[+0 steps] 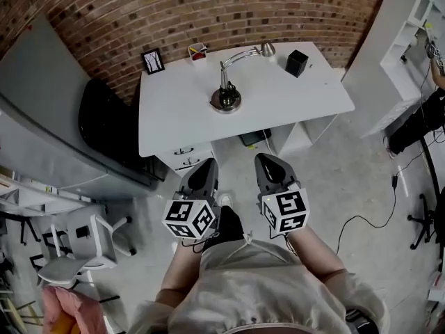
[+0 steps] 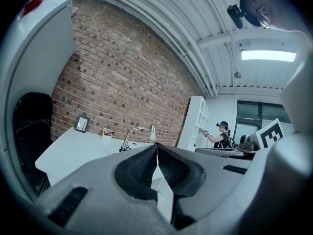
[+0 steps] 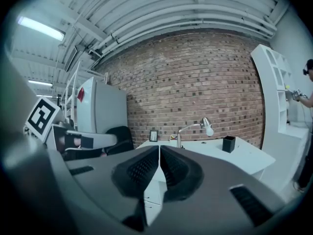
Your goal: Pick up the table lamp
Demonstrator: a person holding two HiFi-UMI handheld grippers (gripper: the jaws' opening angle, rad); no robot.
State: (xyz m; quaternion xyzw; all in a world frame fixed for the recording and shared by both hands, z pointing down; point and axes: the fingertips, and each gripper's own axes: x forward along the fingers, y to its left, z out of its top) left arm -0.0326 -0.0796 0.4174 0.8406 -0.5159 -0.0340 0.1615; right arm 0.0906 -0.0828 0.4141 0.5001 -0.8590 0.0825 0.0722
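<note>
Both pressed together, empty: left gripper (image 1: pixel 204 167), right gripper (image 1: pixel 268 163), well short of worktop (image 1: pixel 174 117); approach step; next reach table lamp (image 1: pixel 226 96), spread, pinch stem

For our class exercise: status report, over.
Left tool, right tool shut, empty, short of desk. Table lamp upright on desk, untouched. Nothing blocking.

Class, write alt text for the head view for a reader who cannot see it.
From above: a person holds the left gripper and right gripper, both shut, short of a white desk where a table lamp stands untouched.
</note>
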